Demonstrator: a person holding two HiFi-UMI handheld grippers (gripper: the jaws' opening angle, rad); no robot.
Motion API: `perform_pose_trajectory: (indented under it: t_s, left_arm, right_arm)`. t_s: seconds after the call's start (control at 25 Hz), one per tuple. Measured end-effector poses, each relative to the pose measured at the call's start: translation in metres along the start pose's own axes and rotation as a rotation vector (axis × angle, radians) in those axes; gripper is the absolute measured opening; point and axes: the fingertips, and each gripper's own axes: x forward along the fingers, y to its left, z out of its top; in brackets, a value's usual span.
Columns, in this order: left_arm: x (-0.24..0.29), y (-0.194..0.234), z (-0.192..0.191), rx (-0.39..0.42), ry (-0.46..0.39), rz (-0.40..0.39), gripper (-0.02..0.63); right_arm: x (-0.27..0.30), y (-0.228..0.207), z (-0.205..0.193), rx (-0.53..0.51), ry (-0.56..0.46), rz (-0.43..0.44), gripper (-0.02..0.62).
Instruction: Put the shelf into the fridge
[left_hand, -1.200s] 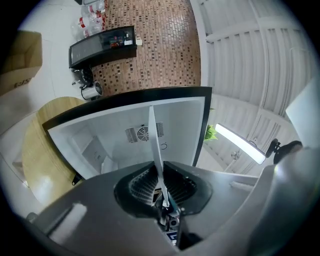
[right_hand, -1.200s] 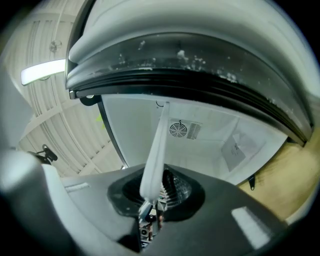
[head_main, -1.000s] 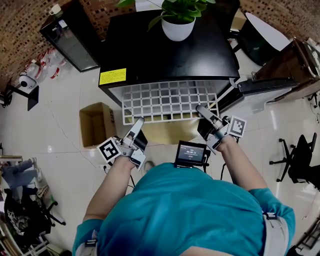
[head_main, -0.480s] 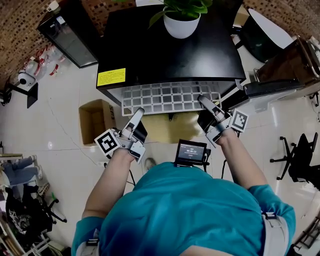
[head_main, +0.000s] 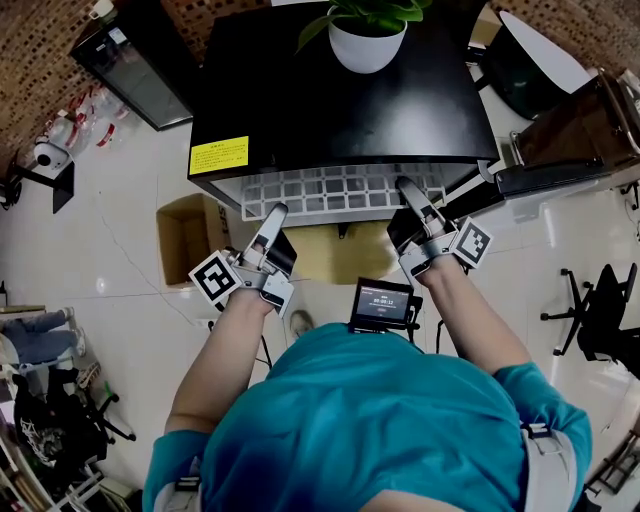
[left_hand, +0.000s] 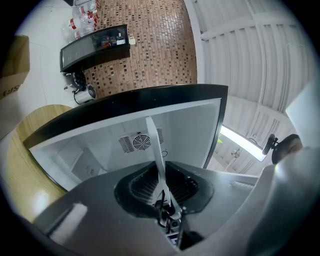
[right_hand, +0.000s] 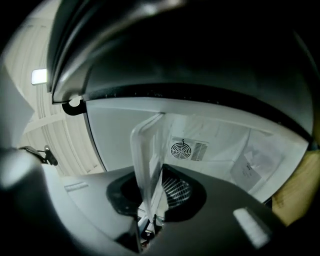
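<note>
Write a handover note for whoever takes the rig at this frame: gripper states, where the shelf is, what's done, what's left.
Left gripper: shut on the white grid shelf, at the left of its front edge.
Right gripper: shut on the same edge, at the right.
Shelf: held level and mostly inside the open black fridge. Only a strip of its front rows sticks out.
Done: the shelf is fed into the opening.
Left: push the last strip in until it seats, then open both grippers and back out.
Note: a potted plant stands on the fridge top, so it is probably best to push gently.
</note>
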Motion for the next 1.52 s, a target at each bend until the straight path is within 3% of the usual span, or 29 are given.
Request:
perform_pose_trajectory:
  t_s: [0.4, 1.0, 1.28, 1.52]
  left_arm:
    - [0.034, 0.01, 0.039, -0.07, -0.039, -0.006, 0.049]
    - [0.057, -0.01, 0.05, -0.099, -0.093, -0.046, 0.055]
    - [0.1, 0.021, 0.096, -0.141, -0.102, -0.024, 0.06]
    - [0.108, 0.022, 0.101, -0.173, -0.117, -0.028, 0.06]
  right_arm:
    - [0.044, 0.007, 0.019, -0.008, 0.006, -0.008, 0.064]
    - [0.056, 0.043, 0.028, -0.014, -0.058, 0.081, 0.066]
    - [0.112, 0.019, 0.062, -0.006, -0.105, 0.017, 0.066]
    - [0.121, 0.02, 0.067, 0.018, -0.12, 0.013, 0.066]
